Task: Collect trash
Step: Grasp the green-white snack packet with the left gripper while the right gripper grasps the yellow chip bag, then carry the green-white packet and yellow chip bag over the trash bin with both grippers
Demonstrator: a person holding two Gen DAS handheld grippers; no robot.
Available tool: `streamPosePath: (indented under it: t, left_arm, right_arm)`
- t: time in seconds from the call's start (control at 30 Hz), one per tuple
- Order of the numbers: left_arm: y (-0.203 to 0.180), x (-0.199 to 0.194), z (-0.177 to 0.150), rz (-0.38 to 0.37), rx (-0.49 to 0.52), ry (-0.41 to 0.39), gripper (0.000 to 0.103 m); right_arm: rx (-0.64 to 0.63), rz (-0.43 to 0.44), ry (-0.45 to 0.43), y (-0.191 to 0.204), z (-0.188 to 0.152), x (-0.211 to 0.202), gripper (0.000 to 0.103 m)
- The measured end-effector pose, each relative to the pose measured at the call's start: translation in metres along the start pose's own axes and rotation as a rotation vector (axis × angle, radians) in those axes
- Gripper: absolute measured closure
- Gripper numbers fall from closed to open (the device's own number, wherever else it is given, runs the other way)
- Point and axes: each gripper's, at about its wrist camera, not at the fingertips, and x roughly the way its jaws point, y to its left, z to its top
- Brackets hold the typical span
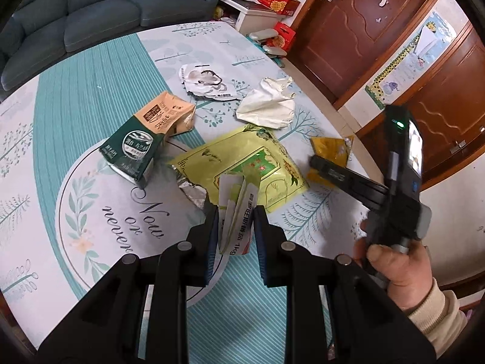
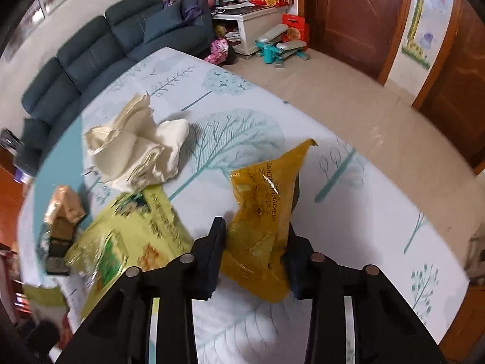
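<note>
Left wrist view: left tongs (image 1: 235,212) clamped on folded packet (image 1: 235,212), lifted clear for carrying. Right tongs (image 2: 257,227) pinching yellow cracker wrapper (image 2: 260,227) on table (image 2: 348,212), ready for lifting.

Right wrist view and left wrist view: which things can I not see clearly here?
- Yellow-green foil pouch: right wrist view, smeared by blur, print unreadable.
- Green and tan carton: right wrist view, blurred near the left edge.
- Yellow plastic cracker wrapper: left wrist view, partly hidden behind the right hand-held gripper.
- Folded white paper packet: left wrist view, lower part hidden between the left hand-held gripper fingers.
</note>
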Motion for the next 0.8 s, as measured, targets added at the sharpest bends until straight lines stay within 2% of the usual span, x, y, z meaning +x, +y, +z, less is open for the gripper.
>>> streamPosePath:
  t: [0.23, 0.4, 0.6, 0.8]
  left_arm:
    - [-0.018, -0.013, -0.024, -0.005, 0.039, 0.009, 0.084]
    - [-0.042, -0.030, -0.055, -0.047, 0.062, 0.032, 0.084]
    - [-0.086, -0.058, -0.108, -0.107, 0.124, 0.031, 0.084]
    - [-0.121, -0.068, -0.155, -0.166, 0.139, 0.053, 0.084]
  right_arm:
    - [0.034, 0.205, 0.005, -0.036, -0.049, -0.052, 0.077]
    - [0.014, 0.287, -0.031, -0.054, -0.093, -0.108, 0.078]
    - [-0.065, 0.303, -0.094, -0.074, -0.153, -0.181, 0.078]
    - [-0.074, 0.279, -0.103, -0.104, -0.217, -0.219, 0.078]
